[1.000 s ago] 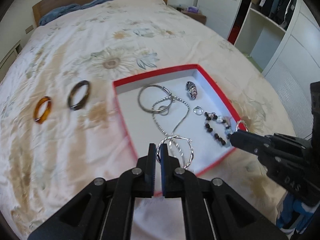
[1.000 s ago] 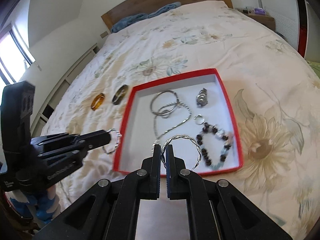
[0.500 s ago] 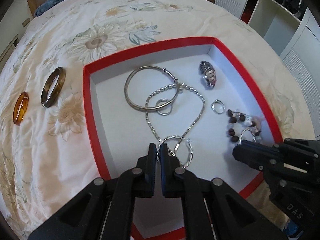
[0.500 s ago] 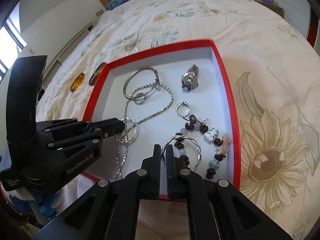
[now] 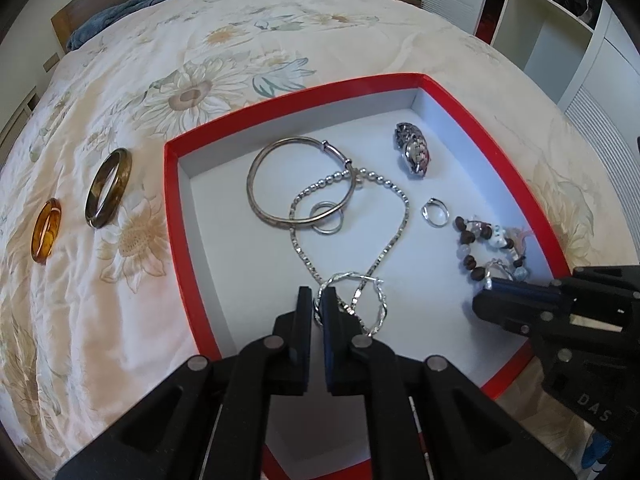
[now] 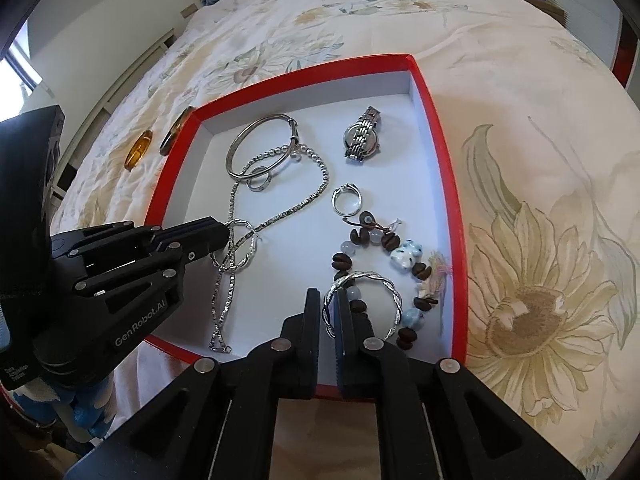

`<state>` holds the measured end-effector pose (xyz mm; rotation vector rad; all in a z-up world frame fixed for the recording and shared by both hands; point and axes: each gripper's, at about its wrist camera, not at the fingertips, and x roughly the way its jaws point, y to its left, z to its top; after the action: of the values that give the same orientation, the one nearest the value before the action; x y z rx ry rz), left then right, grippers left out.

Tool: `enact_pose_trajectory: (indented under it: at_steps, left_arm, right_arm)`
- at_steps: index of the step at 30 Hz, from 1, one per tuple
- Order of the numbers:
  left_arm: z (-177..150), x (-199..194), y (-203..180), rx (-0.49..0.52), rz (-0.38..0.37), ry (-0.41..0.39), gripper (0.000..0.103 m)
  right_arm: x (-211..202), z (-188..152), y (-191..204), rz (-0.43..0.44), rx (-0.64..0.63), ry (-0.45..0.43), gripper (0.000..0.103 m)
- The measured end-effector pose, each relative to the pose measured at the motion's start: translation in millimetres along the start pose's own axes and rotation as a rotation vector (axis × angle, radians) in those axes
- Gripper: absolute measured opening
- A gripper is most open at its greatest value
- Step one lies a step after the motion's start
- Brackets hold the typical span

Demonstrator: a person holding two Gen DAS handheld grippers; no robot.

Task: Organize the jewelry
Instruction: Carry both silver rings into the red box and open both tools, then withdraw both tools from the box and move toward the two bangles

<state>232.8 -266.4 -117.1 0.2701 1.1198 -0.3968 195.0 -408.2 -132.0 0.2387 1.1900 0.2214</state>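
A red box [image 5: 172,184] [image 6: 444,168] with a white floor lies on the bed. It holds a silver bangle [image 5: 280,178], a silver chain [image 5: 394,236], a watch [image 5: 414,154] [image 6: 362,138], two small rings and a bead bracelet [image 6: 384,244]. My left gripper [image 5: 319,300] [image 6: 228,232] is shut on a twisted silver hoop [image 5: 380,304] low over the chain. My right gripper [image 6: 329,304] [image 5: 486,286] is shut on a second twisted silver hoop [image 6: 394,292] over the bead bracelet.
An amber bangle [image 5: 46,230] and a brown-green bangle [image 5: 108,188] lie on the floral bedspread left of the box. A blue cloth [image 5: 132,4] lies by the wooden headboard. Wardrobe shelves [image 5: 560,32] stand at the right.
Both grippers have moved forward and down from outside the box to over its floor, each still holding its hoop. The jewelry inside has not moved.
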Motion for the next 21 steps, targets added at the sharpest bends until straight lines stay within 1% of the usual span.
enact_pose_trajectory:
  at_steps: [5,7,9,11,16,21]
  left_arm:
    - [0.9,-1.3,2.4,-0.012,-0.006,0.004,0.007]
    - [0.4,-4.3,3.6,-0.021,-0.02,0.002,0.008]
    - [-0.6,-9.0,2.4,-0.018,-0.028,-0.008,0.011]
    - [-1.2,-15.9,1.1,-0.013,-0.033,-0.02,0.02]
    - [-3.2,-34.9,0.7,-0.015,-0.046,-0.051,0.022]
    - [-10.5,-64.9,6.6,-0.028,-0.048,-0.09,0.022]
  right_arm:
    - [-6.1,-3.4,-0.9,-0.012,0.003,-0.001,0.022]
    - [-10.0,-5.6,-1.6,-0.013,0.007,-0.006,0.022]
    - [-13.7,-7.0,-1.9,-0.02,0.013,-0.011,0.026]
    - [-17.0,-8.6,-2.4,-0.026,0.02,-0.013,0.028]
    - [-31.6,-15.6,-1.6,-0.035,0.029,-0.031,0.029]
    - [-52.2,-22.8,7.8,-0.043,0.035,-0.068,0.03]
